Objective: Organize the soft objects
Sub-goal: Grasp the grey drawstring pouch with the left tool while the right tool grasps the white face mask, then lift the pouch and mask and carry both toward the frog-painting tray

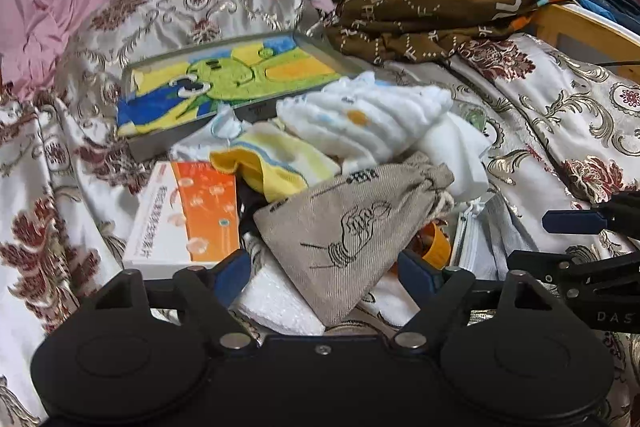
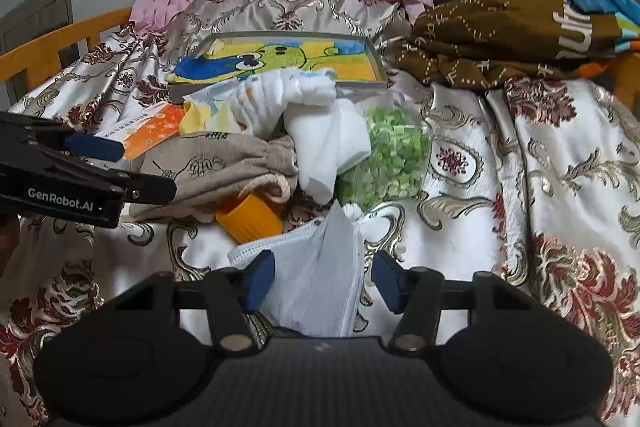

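Working left to right across the heap on the floral bedspread (image 2: 540, 155): the left gripper (image 1: 326, 269) straddles the near end of the beige drawstring pouch (image 1: 352, 227), its blue pads to either side of the cloth but, as far as the left wrist view shows, not yet pinching it — so I judge it released, with the pouch merely between the jaws. The pouch lies in the middle of the pile, over a block of white foam (image 1: 280, 301) and just beside an orange-and-white carton (image 1: 188, 219), with a yellow cloth (image 1: 276, 163) and a white bundled cloth (image 1: 368, 119) behind it. Further right, the right gripper (image 2: 322, 283) hangs over a white mesh zip bag (image 2: 316, 267), which lies on the bedspread in front of an orange cup (image 2: 250, 217) and a clear bag of green pieces (image 2: 384, 155); its pads flank the bag's near edge (there appears to be a gap on each side), so it too reads as unclenched. The step in hand looks like a double pick — each hand settling on one soft item. Both tools tilt forward and down toward the pile, side by side. The next move calls for closing fully on cloth alone, not snagging the cup or the pouch's cord.
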The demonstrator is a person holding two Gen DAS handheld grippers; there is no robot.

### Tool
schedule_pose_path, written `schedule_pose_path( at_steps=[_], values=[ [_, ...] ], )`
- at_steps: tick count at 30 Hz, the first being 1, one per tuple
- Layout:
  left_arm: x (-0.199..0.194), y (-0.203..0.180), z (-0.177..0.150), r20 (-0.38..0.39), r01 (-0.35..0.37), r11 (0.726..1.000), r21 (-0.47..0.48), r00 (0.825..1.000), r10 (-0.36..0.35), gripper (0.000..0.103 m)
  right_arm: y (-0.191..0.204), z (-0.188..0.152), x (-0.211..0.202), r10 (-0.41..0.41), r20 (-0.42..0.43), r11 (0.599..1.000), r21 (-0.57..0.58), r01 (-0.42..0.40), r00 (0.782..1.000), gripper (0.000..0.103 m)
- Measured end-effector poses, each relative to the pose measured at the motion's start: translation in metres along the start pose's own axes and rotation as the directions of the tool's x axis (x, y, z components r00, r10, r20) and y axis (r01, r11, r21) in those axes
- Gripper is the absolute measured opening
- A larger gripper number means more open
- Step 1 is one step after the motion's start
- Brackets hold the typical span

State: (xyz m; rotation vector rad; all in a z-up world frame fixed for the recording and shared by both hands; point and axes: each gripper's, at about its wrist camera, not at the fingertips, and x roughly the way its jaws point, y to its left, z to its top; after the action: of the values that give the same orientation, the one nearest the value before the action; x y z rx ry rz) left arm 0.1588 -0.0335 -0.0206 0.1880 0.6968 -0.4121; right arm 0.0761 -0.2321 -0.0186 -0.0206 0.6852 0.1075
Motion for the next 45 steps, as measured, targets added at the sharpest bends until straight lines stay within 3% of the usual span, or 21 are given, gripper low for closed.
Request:
schedule_pose_path(
  at_steps=[4,8,15,21,32,45],
  values=[
    [0.004,0.003,-0.001,-0.022,0.017,0.999,-0.028,1.0,-0.018,0.074,-0.002,-0.001,0.003,0.005,-0.01,1.0,0.007,-0.005,1.0,0.057],
    [0.005,0.005,-0.002,-0.038,0.047,0.997,-0.059,0.998,-0.05,0.059,-0.002,-0.002,0.006,0.011,-0.014,1.0,0.014,-0.011,1.0,0.052],
    [0.007,0.009,-0.003,-0.05,0.071,0.991,-0.117,0.996,-0.077,0.028,-0.003,-0.003,0.011,0.018,-0.03,0.999,0.028,-0.017,0.999,0.031],
    [0.005,0.006,-0.003,-0.047,0.062,0.991,-0.122,0.997,-0.068,0.012,-0.004,-0.004,0.011,0.007,-0.027,0.999,0.034,-0.006,1.0,0.014],
    [-0.022,-0.005,-0.002,-0.051,0.056,0.986,-0.16,0.997,-0.065,0.007,0.0,0.001,-0.007,0.005,0.021,1.0,0.019,-0.005,1.0,0.009],
    [-0.092,-0.022,-0.003,0.052,0.079,0.979,-0.186,0.996,-0.07,0.008,-0.001,0.008,-0.07,0.036,0.19,0.998,0.036,-0.043,0.981,0.009]
  ],
)
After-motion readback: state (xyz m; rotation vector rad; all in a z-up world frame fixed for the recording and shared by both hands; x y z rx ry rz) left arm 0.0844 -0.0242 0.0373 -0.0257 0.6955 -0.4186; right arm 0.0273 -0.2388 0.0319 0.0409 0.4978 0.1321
